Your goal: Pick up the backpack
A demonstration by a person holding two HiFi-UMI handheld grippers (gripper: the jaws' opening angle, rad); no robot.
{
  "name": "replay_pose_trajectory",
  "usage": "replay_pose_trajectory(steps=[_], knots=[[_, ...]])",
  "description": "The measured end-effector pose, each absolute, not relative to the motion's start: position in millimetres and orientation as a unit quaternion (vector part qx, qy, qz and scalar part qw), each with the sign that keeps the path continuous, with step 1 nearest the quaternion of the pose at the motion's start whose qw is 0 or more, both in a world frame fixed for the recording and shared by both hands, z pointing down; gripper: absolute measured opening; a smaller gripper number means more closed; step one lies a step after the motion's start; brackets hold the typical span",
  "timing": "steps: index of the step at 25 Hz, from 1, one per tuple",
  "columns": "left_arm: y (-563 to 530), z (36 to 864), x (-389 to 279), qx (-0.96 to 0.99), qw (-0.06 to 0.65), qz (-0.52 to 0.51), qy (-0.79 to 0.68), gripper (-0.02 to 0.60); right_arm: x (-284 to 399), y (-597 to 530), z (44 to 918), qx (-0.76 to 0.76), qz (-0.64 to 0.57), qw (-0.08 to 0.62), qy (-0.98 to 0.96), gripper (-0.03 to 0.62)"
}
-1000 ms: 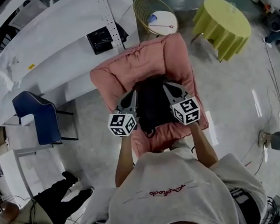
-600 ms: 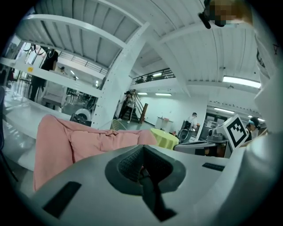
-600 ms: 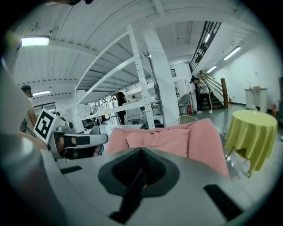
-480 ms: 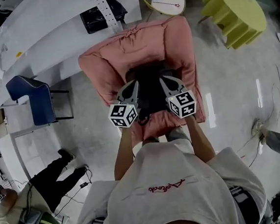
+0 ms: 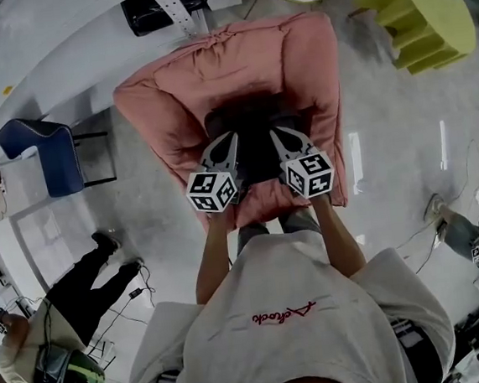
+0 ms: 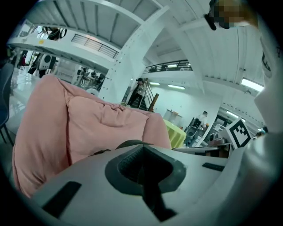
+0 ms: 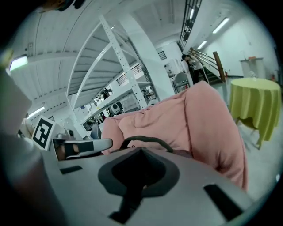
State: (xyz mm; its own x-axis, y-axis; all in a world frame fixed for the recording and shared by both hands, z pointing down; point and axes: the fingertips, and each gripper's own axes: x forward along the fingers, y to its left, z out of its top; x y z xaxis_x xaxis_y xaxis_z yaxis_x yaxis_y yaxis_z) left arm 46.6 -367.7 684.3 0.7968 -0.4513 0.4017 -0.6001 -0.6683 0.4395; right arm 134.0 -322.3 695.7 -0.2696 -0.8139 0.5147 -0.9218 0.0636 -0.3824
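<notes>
A black backpack (image 5: pixel 253 126) lies on the seat of a pink armchair (image 5: pixel 179 91). In the head view both grippers hover over the backpack's near part, side by side. My left gripper (image 5: pixel 229 143) is shut with nothing between its jaws. My right gripper (image 5: pixel 279 136) is shut and empty too. In the left gripper view the left gripper (image 6: pixel 143 151) points at the chair's back cushion (image 6: pixel 101 126), with a dark strap of the backpack (image 6: pixel 128 143) just past its tip. In the right gripper view the backpack's top handle (image 7: pixel 146 140) arches just beyond the right gripper (image 7: pixel 140 153).
A long white bench (image 5: pixel 57 52) runs at the upper left, with a blue chair (image 5: pixel 46 154) beside it. A yellow round table (image 5: pixel 432 8) stands at the upper right. A person (image 5: pixel 67 321) is on the floor at the lower left. Cables (image 5: pixel 443 209) lie at the right.
Both grippers have sunk closer to the backpack and the armchair's seat, keeping side by side. Their jaws stayed shut. The head view has shifted, so the armchair sits higher and larger in it.
</notes>
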Motion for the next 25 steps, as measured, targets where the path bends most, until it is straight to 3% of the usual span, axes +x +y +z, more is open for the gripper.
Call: replay_pose_trajectory(steps=[11,19,21,22,24,25], knots=[[-398.5,716.5,58.6,0.906,0.193,0.227,-0.300,0.009,163.7,-351.5,729.6,0.602,0.294,0.161,-0.725,0.018],[-404.5,724.0,59.0,0.908,0.071,0.317,-0.264,0.011,161.0,-362.2,735.5,0.572,0.160,0.302,-0.745,0.022],[-403.5,725.2,59.1,0.908,0.063,0.330,-0.249,0.015,157.1,-364.5,738.0,0.552,0.134,0.332,-0.754,0.070],[-402.4,725.0,60.0,0.909,0.061,0.336,-0.241,0.032,156.0,-365.5,739.6,0.542,0.123,0.345,-0.756,0.116],[-399.8,725.2,62.8,0.908,0.050,0.350,-0.225,0.138,155.8,-368.2,741.3,0.532,0.107,0.362,-0.758,0.135],[-399.1,726.2,63.9,0.907,0.039,0.359,-0.218,0.148,155.9,-369.5,741.6,0.531,0.100,0.367,-0.757,0.138]])
